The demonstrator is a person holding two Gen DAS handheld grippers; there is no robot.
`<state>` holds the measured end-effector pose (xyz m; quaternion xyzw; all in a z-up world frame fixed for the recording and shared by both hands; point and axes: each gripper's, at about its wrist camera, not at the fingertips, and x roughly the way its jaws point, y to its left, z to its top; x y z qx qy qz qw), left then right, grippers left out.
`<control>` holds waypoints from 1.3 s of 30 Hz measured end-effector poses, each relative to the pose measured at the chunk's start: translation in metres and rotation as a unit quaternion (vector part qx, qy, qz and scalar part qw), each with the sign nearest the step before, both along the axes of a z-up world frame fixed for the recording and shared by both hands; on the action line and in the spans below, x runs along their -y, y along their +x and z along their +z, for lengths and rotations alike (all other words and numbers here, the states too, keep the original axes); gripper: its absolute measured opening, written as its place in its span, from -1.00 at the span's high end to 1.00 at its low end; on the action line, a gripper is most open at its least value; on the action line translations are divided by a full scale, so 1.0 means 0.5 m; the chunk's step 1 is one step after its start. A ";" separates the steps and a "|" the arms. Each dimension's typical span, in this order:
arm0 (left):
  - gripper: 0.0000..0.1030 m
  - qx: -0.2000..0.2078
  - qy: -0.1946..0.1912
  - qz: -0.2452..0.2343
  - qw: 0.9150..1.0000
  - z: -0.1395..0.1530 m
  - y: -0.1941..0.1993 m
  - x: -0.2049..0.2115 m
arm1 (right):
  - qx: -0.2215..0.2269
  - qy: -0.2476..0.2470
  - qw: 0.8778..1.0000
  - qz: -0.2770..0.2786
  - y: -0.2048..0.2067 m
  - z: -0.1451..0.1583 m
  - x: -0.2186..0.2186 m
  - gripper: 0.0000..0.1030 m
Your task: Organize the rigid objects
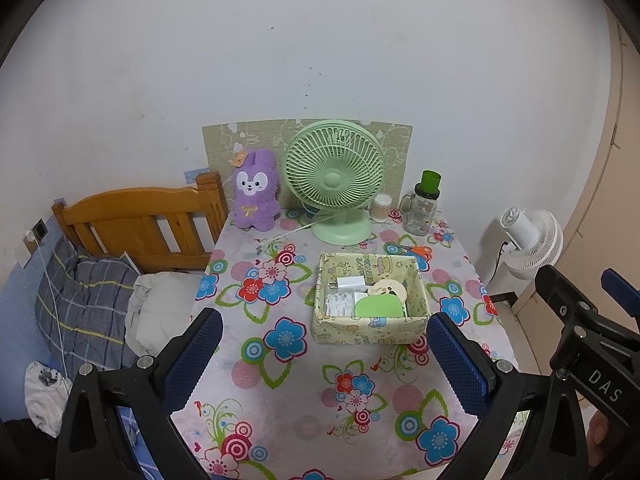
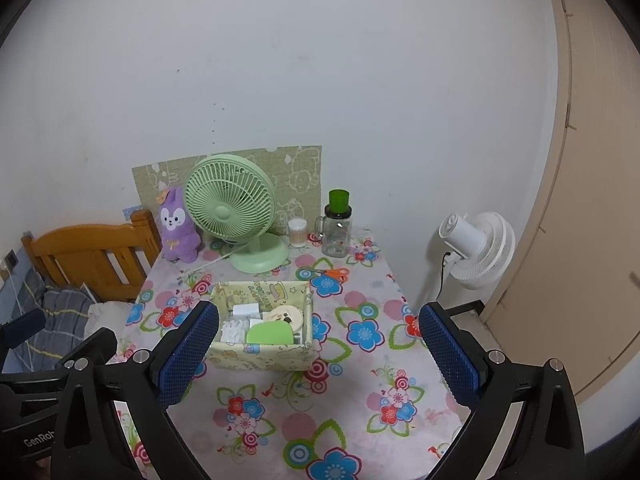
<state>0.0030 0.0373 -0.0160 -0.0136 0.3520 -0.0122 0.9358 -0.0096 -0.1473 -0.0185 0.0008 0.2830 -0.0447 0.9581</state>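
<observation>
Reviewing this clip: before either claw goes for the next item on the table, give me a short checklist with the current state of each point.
1. Left claw open and empty: ok.
2. Right claw open and empty: ok.
3. Fabric box upright on the table, top open: ok.
4. Room left in the box: cannot tell; a white charger, a green card and other small items already cover most of its floor.
5. Scissors lie outside the box, behind it, nothing on them: ok as next target.
6. Path to the scissors: not ok for a straight approach; the box stands between both claws and them.
</observation>
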 end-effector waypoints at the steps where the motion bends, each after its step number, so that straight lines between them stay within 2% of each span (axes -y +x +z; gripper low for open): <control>1: -1.00 -0.001 -0.001 0.003 1.000 0.000 0.000 -0.001 | 0.000 -0.001 1.000 0.001 0.000 0.001 -0.001 -0.97; 5: -1.00 0.003 -0.005 0.017 1.000 0.001 -0.005 -0.006 | 0.000 0.000 1.000 0.000 0.000 0.001 -0.001 -0.97; 39: -1.00 0.001 0.016 0.015 1.000 0.002 0.000 0.005 | -0.006 0.002 1.000 -0.009 0.006 0.001 0.007 -0.97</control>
